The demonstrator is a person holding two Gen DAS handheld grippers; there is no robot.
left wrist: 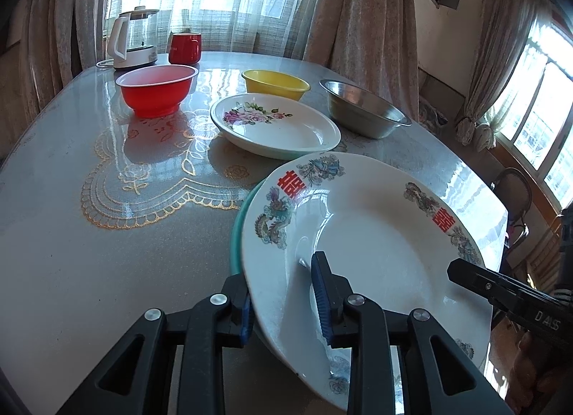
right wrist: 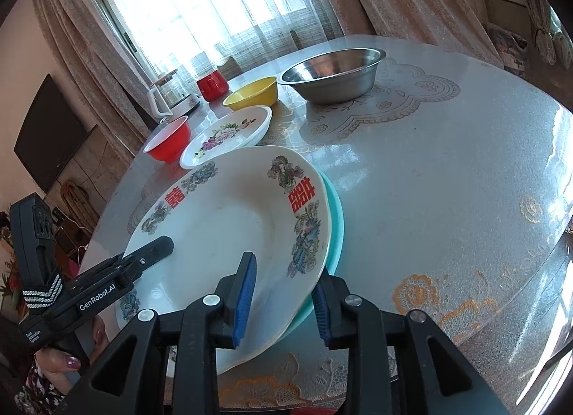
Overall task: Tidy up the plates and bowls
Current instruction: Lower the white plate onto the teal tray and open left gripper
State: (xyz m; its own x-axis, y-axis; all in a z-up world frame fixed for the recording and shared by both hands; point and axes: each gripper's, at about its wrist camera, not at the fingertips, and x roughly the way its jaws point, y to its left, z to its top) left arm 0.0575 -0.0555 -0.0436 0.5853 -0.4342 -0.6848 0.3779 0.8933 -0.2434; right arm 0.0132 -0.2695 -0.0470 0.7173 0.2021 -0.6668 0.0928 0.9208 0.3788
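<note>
Sunlit curtains and a glossy, gold-patterned table [left wrist: 107,254] were pictured behind a dragon-printed white plate [left wrist: 376,236] resting on a teal plate [left wrist: 237,232] at the near edge, with a floral plate [left wrist: 275,125] and red, yellow and steel bowls set well beyond. Opposite rims of the stacked pair were straddled by the left gripper [left wrist: 283,300] and right gripper [right wrist: 283,300], jaws part-open, pads apparently not pressing. The stack was bracketed evenly between both, neither judged nearer.
</note>
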